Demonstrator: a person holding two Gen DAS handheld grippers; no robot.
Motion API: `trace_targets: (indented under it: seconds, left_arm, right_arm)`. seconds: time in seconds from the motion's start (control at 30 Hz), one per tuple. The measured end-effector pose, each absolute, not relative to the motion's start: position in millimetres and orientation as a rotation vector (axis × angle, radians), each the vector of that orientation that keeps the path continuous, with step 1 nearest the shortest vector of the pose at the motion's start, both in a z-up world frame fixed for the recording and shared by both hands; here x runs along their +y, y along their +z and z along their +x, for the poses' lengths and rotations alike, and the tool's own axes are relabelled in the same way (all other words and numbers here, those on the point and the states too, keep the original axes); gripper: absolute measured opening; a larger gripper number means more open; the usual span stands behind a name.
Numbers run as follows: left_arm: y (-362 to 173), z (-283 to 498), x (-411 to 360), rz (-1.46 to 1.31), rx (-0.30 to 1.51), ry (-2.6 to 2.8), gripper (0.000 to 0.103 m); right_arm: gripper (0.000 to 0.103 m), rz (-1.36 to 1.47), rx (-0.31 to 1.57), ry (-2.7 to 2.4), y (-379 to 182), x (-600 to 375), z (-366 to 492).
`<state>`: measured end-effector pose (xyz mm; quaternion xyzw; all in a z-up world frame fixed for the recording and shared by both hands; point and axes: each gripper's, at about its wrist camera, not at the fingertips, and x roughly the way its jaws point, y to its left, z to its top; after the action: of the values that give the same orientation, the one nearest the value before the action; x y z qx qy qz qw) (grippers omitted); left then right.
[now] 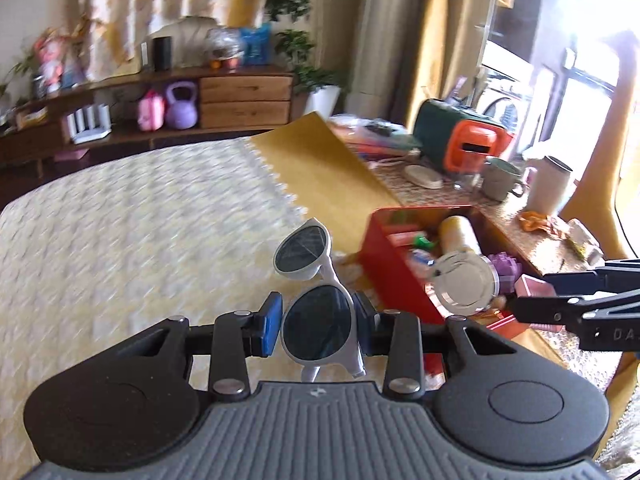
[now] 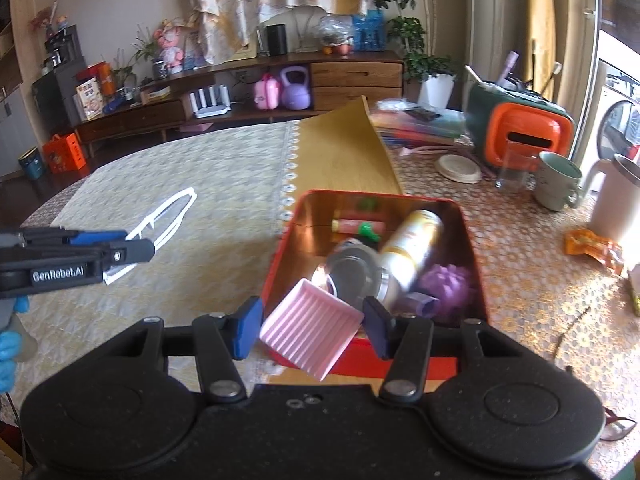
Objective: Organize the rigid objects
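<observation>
Red box [image 2: 472, 248] — can [image 2: 416, 248], purple toy [image 2: 448, 284].

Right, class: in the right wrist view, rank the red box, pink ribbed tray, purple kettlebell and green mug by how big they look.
1. red box
2. pink ribbed tray, though it is nearest the camera, which inflates it
3. green mug
4. purple kettlebell, far off on the shelf
</observation>
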<state>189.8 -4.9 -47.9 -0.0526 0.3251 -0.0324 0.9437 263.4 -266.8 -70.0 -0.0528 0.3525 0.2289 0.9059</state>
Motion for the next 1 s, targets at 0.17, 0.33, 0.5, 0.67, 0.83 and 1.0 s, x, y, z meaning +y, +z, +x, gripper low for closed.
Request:
trace_targets:
  seconds: [0.17,0.33,0.5,0.67,0.83,1.0]
  left_arm:
    - [-48,214,-28,-0.058,0.669,-0.128,0.036]
    - [-45,241,-50,-0.036,0.672,-0.177,0.022]
    - [-47,268,-70,-0.016,0.678,-0.201,0.022]
    - [-52,284,-67,-0.056,0.703,-0.176,0.022]
    - [-61,267,-50,-0.039,0.753,-0.163,0.022]
    - [-78,246,-28,-0.064,0.823,-0.125,0.022]
  right_arm:
    - [0.054,-0.100,0.742,0.442,-77,-289,270]
    - [0.054,-0.084,0.744,0.423,-81,-300,280]
    - [0.054,-0.074,0.749,0.416,-87,-305,290]
    - [0.054,-0.049,0.753,0.416,-91,-311,299]
    - [0.054,-0.031,0.764,0.419,-96,-318,299]
    - [0.054,-0.032,0.761,0.432,-96,-315,296]
